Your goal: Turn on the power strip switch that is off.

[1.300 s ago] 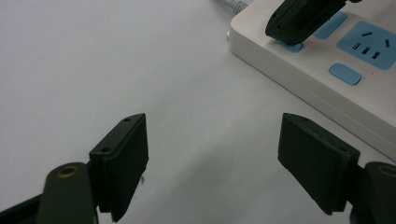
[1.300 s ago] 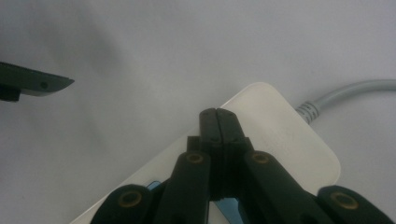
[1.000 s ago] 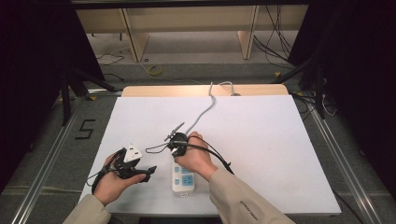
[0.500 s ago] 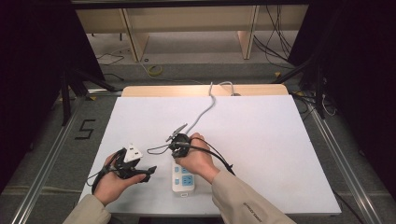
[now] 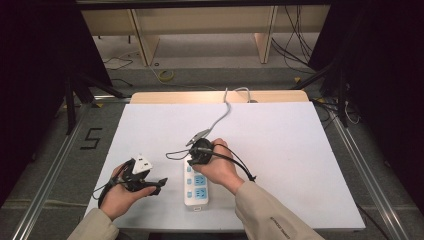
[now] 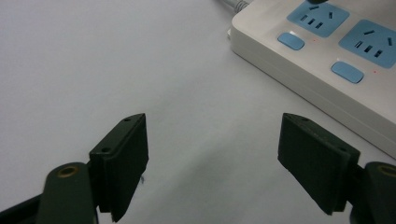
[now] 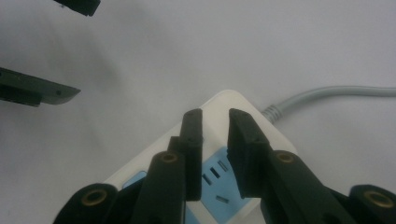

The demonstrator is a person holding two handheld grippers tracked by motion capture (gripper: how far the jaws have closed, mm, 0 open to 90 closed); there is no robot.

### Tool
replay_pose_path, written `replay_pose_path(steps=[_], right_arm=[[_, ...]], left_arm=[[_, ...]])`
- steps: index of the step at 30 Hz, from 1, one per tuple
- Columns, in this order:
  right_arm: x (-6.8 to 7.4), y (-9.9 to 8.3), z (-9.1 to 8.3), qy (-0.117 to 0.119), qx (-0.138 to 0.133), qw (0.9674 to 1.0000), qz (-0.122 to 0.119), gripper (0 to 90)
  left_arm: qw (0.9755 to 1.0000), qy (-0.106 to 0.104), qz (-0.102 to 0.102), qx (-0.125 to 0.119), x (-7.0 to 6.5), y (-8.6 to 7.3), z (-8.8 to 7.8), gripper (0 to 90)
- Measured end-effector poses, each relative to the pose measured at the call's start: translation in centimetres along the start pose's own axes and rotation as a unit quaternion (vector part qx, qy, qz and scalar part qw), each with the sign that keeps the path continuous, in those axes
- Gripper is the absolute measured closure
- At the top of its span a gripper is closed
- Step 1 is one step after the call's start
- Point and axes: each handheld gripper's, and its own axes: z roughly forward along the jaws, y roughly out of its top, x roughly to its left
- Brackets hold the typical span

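White power strip (image 5: 196, 189) under right gripper (image 7: 215, 140)

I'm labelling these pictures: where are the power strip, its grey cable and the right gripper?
power strip (image 5: 196, 194): high view, white top face.
grey cable (image 7: 327, 93): right gripper view, mid-length.
right gripper (image 7: 215, 135): right gripper view, between its fingers.

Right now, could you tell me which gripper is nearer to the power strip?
Right. The right gripper hovers directly over the power strip's cable end, jaws slightly apart, while the left gripper sits beside it on the table, apart from it.

sleeves (image 5: 270, 215): beige | hand-held gripper (image 7: 215, 140): black jaws, brass screws, black cable
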Motion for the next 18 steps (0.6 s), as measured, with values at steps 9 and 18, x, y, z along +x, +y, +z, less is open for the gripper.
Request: replay_pose_path(steps=[9, 18], right_arm=[[-1.8, -1.8, -2.1, -0.002, -0.024, 0.9997, 0.01, 62.3], [-3.9, -4.4, -4.3, -0.009, -0.037, 0.9985, 0.04, 57.8]], left_arm=[[1.0, 0.0, 0.0, 0.001, 0.0, 0.0, 0.0, 24.3], [1.0, 0.0, 0.001, 0.002, 0.0, 0.0, 0.0, 24.3]])
